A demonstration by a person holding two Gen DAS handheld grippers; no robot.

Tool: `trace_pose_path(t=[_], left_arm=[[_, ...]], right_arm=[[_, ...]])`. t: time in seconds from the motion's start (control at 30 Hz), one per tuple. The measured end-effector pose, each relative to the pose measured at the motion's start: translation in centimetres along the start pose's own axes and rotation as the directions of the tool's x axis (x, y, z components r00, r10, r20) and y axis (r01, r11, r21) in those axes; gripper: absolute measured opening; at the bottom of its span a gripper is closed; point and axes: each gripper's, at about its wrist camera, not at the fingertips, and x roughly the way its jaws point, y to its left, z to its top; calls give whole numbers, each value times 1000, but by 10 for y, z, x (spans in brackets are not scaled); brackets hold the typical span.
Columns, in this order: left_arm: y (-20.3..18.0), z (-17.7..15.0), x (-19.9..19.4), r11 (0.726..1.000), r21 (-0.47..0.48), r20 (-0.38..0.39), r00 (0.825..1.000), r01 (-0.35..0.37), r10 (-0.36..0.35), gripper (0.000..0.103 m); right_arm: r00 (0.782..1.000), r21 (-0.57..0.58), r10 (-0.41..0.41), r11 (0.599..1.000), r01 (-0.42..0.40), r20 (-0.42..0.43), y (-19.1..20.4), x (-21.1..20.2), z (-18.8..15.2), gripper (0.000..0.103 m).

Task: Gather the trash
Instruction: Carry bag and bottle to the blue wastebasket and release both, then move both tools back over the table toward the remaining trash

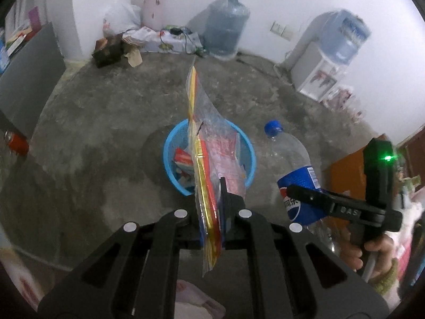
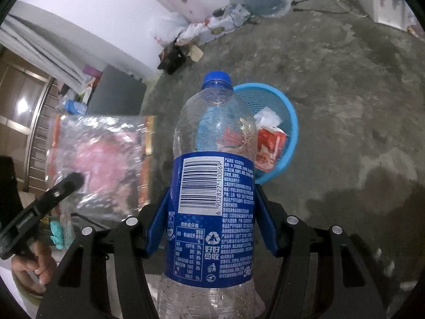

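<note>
Above the grey concrete floor (image 1: 106,133), the left gripper (image 1: 212,207) is clamped on a clear plastic bag with yellow-red edging (image 1: 204,159), held edge-on over the round blue plastic basket (image 1: 170,143) containing scraps. Right of it, the right gripper (image 2: 212,212) grips an empty clear plastic bottle with blue label (image 2: 215,186), blue cap (image 2: 216,78) toward the basket.

A lived-in room of a home, unfinished: bare patchy concrete floor (image 1: 106,133) meets plain white walls. A water dispenser (image 1: 326,61) stands by the wall, a spare water jug (image 1: 225,29) beside it, bags and cardboard clutter (image 1: 119,45) heaped in the corner, and a blue wastebasket (image 2: 281,111) mid-floor.
</note>
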Motion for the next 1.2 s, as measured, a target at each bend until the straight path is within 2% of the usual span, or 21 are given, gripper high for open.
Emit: trace_pose_path(t=[0.1, 0.13, 0.17, 0.2, 0.3, 0.37, 0.43, 0.6, 0.83, 0.93, 1.07, 1.2], left_arm=[[-3, 26, 35, 1000, 6, -9, 1000, -13, 13, 12], [-2, 32, 48, 1000, 1, -18, 1000, -6, 6, 31], [0, 38, 63, 1000, -8, -37, 999, -14, 14, 56], [4, 41, 75, 999, -20, -45, 998, -40, 39, 61], [7, 42, 86, 996, -44, -35, 997, -73, 71, 62], [9, 37, 83, 997, -60, -38, 998, -52, 50, 61], [5, 33, 71, 998, -35, -18, 999, -43, 43, 62], [-7, 27, 28, 999, 15, 60, 998, -34, 33, 65], [-11, 2, -54, 1000, 21, 169, 986, 0, -3, 69], [-8, -20, -98, 1000, 15, 221, 975, 10, -13, 75], [0, -65, -164, 999, 33, 307, 951, -36, 24, 80], [18, -116, -220, 996, -4, 346, 935, -84, 80, 83]], right_arm=[[997, 21, 66, 998, -65, -45, -11, 37, 35, 60], [996, 41, 68, 997, -66, -61, -15, 48, 44, 61], [995, 67, 58, 996, -53, -76, -21, 61, 53, 66], [996, 87, 41, 996, -34, -80, -28, 73, 59, 71], [997, 139, -24, 990, 34, -73, -44, 91, 64, 73], [999, 157, -2, 988, 9, -42, -48, 89, 58, 73], [1000, 151, -3, 989, 5, -9, -47, 84, 50, 73], [996, 125, -73, 990, 66, 57, -39, 58, 25, 73], [973, -9, -145, 989, 149, 182, 16, 12, -1, 74], [952, -77, -187, 974, 211, 244, 48, -15, -21, 79], [918, -173, -232, 939, 298, 322, 94, -46, -54, 87], [894, -254, -241, 902, 350, 378, 144, -70, -88, 91]])
